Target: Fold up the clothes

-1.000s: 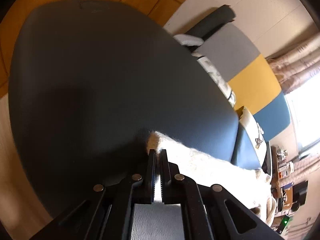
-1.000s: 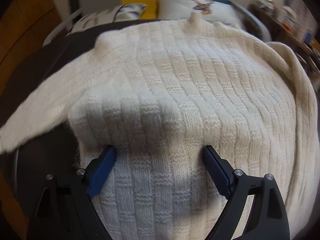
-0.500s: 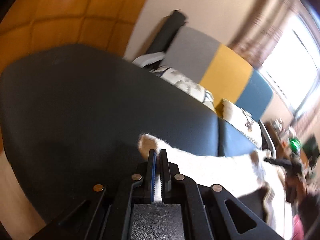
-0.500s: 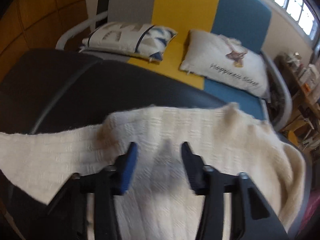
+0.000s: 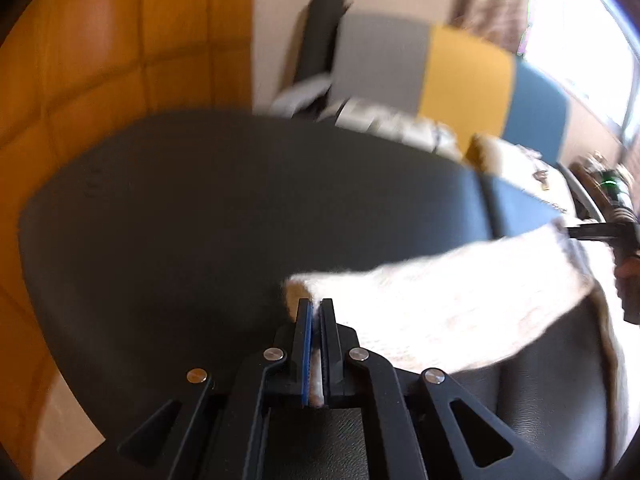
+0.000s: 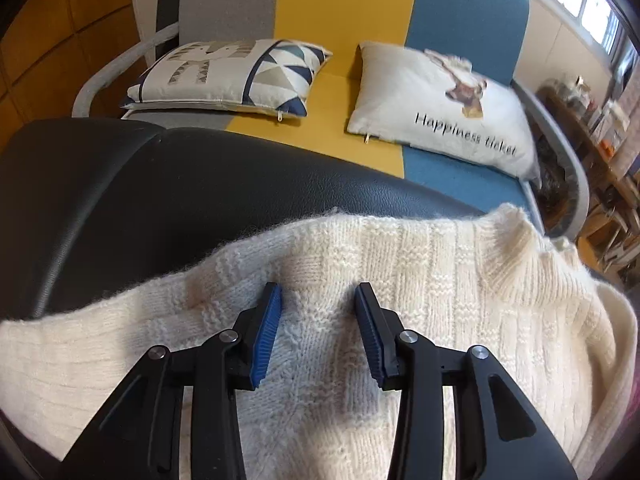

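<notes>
Nearest the lens, the left gripper (image 5: 316, 306) is clamped tight on the cuff of the cream chunky-knit sweater (image 6: 400, 280), sleeve stretched out above the black leather-look table top (image 5: 200, 208). The right gripper (image 6: 318, 300) stands parted, fingers straddling the knit near the shoulder, gripping nothing. To fold well, I'd say carry the sleeve flat across the body, no twist. Beyond, two printed cushions (image 6: 432, 100) on the grey-yellow-blue sofa (image 6: 344, 8).

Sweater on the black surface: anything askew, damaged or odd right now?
Nothing damaged. The cream sweater lies rumpled on the black surface. The left gripper is shut on a sleeve end pulled out sideways; the right gripper is open over the body. Left view is blurred.
</notes>
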Motion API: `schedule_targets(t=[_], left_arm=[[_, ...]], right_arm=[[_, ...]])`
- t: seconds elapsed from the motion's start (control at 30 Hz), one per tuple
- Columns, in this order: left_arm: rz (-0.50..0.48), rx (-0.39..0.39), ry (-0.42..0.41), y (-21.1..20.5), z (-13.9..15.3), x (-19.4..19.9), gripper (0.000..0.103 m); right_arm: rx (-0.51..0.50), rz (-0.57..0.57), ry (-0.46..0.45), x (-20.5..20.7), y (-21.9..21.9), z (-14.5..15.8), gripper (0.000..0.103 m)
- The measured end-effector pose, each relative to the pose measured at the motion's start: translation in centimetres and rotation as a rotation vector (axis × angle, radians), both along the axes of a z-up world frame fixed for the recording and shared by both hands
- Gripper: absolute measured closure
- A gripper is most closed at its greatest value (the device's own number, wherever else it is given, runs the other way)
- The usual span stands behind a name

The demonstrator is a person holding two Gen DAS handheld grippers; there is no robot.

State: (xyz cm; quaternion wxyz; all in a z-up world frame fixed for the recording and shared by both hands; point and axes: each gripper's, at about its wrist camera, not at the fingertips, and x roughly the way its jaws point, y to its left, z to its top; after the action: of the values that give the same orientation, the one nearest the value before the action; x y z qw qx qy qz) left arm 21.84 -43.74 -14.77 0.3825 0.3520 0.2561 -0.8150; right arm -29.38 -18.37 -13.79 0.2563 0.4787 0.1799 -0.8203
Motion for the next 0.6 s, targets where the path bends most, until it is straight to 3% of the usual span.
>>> schedule_targets(t=[0.07, 0.1, 0.2, 0.27, 0.37, 0.43, 0.47, 0.6], left_arm=[[0.057, 0.149, 0.082, -1.4, -1.5, 1.5, 0.1], [0.074, 0.182, 0.123, -1.8, -1.8, 2.2, 0.1], [0.091, 0.232, 0.186, -1.9, -2.0, 3.5, 0.1], [0.07, 0.264, 0.198, -1.7, -2.2, 3.6, 0.1], [0.086, 0.348, 0.256, -2.2, -2.3, 4.3, 0.098], [0.116, 0.396, 0.283, -3.0, -2.7, 4.6, 0.098], [0.129, 0.405, 0.284, -3.3, -2.7, 4.7, 0.098], [0.145, 0.292, 0.159, -3.4, -1.9, 3.9, 0.099]], right_arm=[[-0.07, 0.028, -0.005, 0.9, 0.9, 1.7, 0.061], [-0.111, 0.061, 0.009, 1.8, 1.3, 2.6, 0.061], [-0.049, 0.193, 0.026, 4.4, 0.0, 2.6, 0.061], [0.016, 0.229, -0.02, 4.8, -1.5, 0.7, 0.061], [0.002, 0.206, 0.002, 4.9, -2.4, -0.3, 0.059], [-0.042, 0.158, -0.043, 4.2, -2.0, -0.1, 0.057], [-0.064, 0.141, -0.066, 3.9, -1.7, 0.0, 0.057], [-0.119, 0.14, -0.091, 4.4, 0.6, 1.5, 0.057]])
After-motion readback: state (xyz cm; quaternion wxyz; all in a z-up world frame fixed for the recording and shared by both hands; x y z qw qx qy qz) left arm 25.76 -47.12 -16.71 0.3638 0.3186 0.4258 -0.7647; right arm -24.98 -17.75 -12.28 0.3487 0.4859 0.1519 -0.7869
